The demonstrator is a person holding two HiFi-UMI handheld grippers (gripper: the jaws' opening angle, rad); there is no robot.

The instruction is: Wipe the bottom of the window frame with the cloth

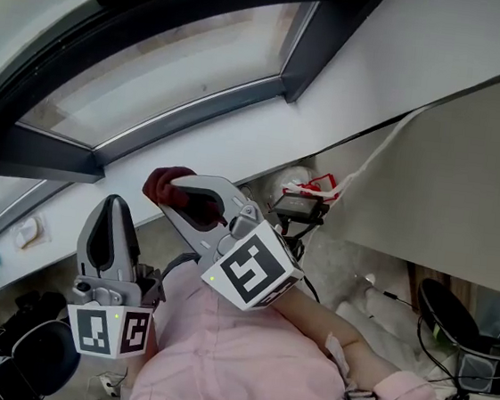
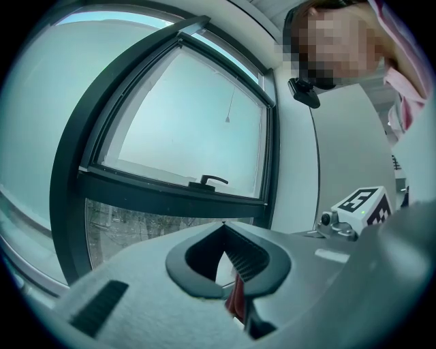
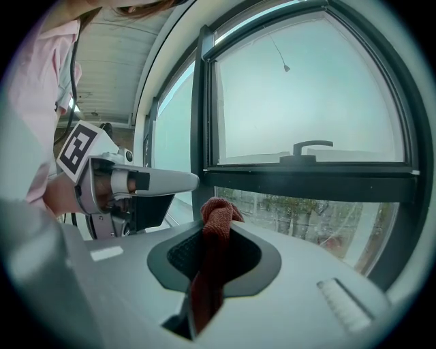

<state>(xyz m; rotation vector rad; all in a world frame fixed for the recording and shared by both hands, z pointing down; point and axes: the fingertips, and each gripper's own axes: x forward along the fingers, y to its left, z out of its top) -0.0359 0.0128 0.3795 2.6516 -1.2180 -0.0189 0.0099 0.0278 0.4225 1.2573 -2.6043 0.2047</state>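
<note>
A dark red cloth (image 1: 164, 183) (image 3: 216, 218) is bunched at the tips of my right gripper (image 1: 177, 193) (image 3: 216, 230), which is shut on it, with a strip hanging down between the jaws. It is held just above the white sill (image 1: 238, 148), below the dark window frame (image 1: 198, 101) (image 3: 306, 180). My left gripper (image 1: 114, 211) (image 2: 223, 225) is beside it on the left, its tips meeting, pointing at the sill. A thin red sliver (image 2: 237, 300) shows low in its jaw gap; I cannot tell what it is.
The window has a black handle (image 3: 310, 146) (image 2: 208, 181). Small items (image 1: 26, 232) lie on the sill at far left. Black chairs (image 1: 26, 357) (image 1: 451, 325) stand below, with cables and a dark device (image 1: 301, 205) near the wall. A pink sleeve (image 1: 259, 357) fills the foreground.
</note>
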